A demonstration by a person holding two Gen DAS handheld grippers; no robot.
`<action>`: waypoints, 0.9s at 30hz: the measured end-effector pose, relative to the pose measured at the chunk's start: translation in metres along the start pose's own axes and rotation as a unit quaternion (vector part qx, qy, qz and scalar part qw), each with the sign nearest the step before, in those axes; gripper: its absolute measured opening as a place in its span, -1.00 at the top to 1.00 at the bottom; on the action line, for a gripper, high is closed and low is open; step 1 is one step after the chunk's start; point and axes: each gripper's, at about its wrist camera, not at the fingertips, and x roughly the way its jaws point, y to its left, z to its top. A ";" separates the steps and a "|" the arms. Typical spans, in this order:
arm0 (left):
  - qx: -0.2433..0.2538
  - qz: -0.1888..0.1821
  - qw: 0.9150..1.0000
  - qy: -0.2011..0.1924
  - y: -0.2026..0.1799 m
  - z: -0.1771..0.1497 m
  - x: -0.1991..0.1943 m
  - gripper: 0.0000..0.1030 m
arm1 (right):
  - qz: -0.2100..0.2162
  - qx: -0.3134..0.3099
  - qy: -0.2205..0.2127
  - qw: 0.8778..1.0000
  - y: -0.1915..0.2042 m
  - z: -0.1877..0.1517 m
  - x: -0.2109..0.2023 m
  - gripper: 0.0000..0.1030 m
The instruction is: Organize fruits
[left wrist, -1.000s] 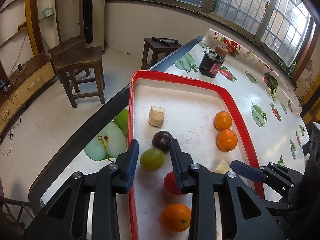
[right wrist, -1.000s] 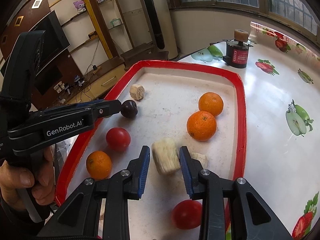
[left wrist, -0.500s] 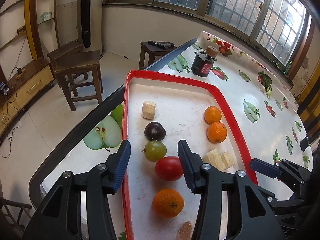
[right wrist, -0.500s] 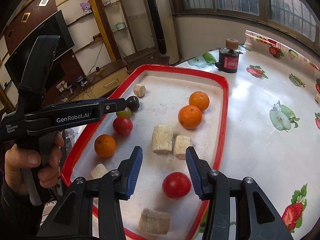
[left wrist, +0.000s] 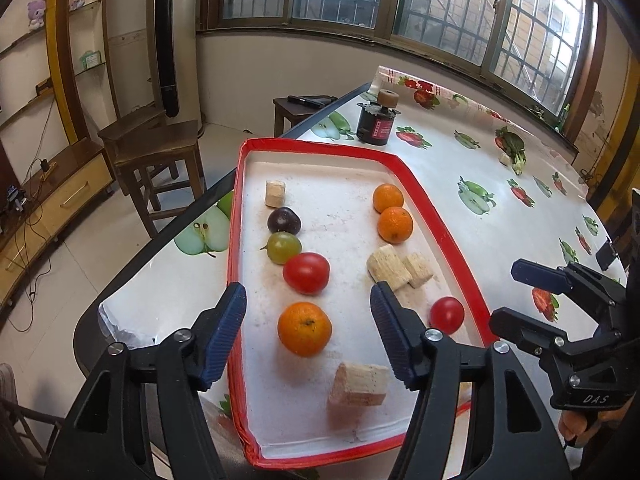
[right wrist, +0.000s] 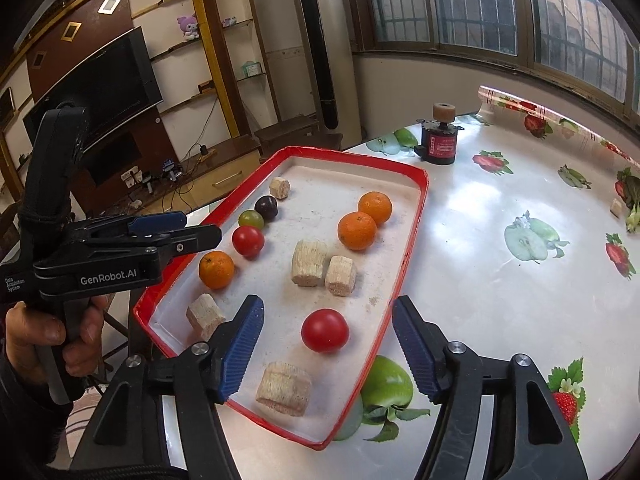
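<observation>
Now my left gripper (left wrist: pixel 308 336) and right gripper (right wrist: pixel 328 356) have just been opening wide and hold nothing. Round glossy fruits lie in rows in the red tray (left wrist: pixel 236 216): oranges (left wrist: pixel 305 328), tomatoes (left wrist: pixel 306 273). My arms cut off its near corners.

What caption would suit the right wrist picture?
Open right gripper above a red tray of oranges, tomatoes and beige blocks.

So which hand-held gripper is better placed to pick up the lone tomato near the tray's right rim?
Right, probably. In its wrist view the lone tomato lies between the open fingers of the right hand-held gripper, which have just been opening. The left hand-held gripper frames the orange instead.
</observation>
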 end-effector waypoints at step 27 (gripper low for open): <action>0.037 0.023 0.998 -0.044 -0.020 -0.032 -0.039 -0.46 | 0.003 -0.054 -0.028 0.998 0.005 -0.027 -0.034 -0.67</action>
